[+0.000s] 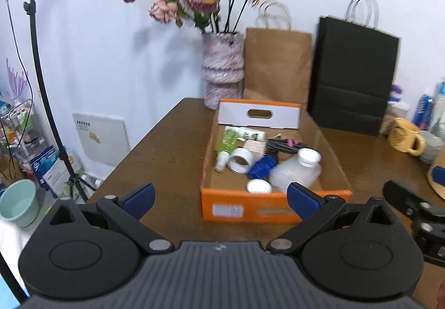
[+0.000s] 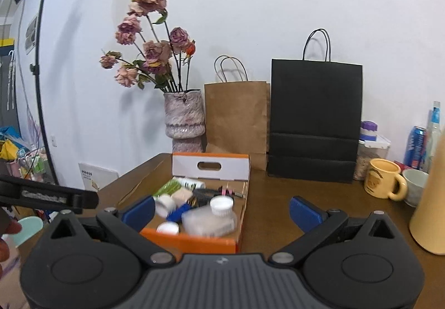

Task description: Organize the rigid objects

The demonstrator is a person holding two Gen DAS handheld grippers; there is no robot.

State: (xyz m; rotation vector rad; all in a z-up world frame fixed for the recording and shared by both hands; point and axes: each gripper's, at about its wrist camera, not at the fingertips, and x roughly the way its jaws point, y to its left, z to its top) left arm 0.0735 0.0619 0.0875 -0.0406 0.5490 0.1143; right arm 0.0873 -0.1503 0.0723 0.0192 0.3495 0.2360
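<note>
An orange cardboard box (image 1: 250,209) stands on the brown table (image 1: 167,153); it also shows in the right wrist view (image 2: 194,242). It holds a clear plastic bottle with a white cap (image 1: 297,172), a roll of white tape (image 1: 240,160), a blue piece (image 1: 261,167), a green bottle (image 1: 228,139), black cable (image 1: 281,145) and a white lid (image 1: 258,186). My left gripper (image 1: 221,197) is open and empty, just before the box's near wall. My right gripper (image 2: 222,211) is open and empty, above the box's near right corner.
A pink vase of dried flowers (image 1: 222,70), a brown paper bag (image 1: 278,67) and a black paper bag (image 1: 353,78) stand behind the box. A yellow mug (image 2: 385,178), a cup, cans and a tall cream container (image 2: 431,197) stand at the right. A light stand (image 1: 41,72) rises at the left.
</note>
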